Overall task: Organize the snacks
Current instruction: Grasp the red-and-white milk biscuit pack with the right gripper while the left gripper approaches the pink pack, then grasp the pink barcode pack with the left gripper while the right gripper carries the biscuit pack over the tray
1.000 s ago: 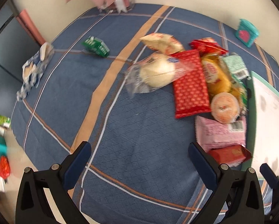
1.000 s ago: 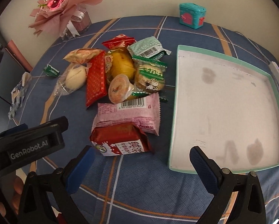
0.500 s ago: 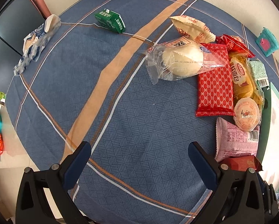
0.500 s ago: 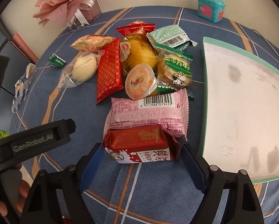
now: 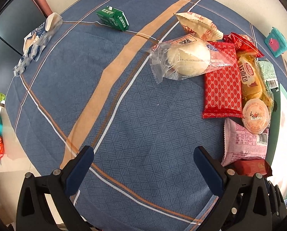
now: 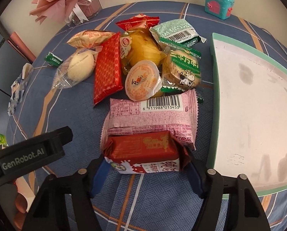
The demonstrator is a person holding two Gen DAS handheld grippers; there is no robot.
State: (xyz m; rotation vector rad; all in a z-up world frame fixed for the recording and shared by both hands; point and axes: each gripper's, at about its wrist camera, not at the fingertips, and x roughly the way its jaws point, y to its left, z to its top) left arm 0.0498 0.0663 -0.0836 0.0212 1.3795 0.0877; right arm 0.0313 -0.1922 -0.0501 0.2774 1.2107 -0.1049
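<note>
A heap of snacks lies on the blue plaid tablecloth. My right gripper has its jaws close on both sides of a red milk carton at the near end of the heap; contact looks made. Behind it lie a pink packet, an orange jelly cup, a red patterned packet and a white bun in clear wrap. The empty green-rimmed tray is to the right. My left gripper is open and empty over bare cloth, left of the heap; the bun is ahead.
A small green carton and a blue-white wrapper lie apart at the far left. A pink bouquet and a teal toy chest stand at the back. The table edge drops off at left.
My right gripper moved forward to the red milk carton and its jaws closed in around it. My left gripper tilted and shifted, with the heap now more to its right.
</note>
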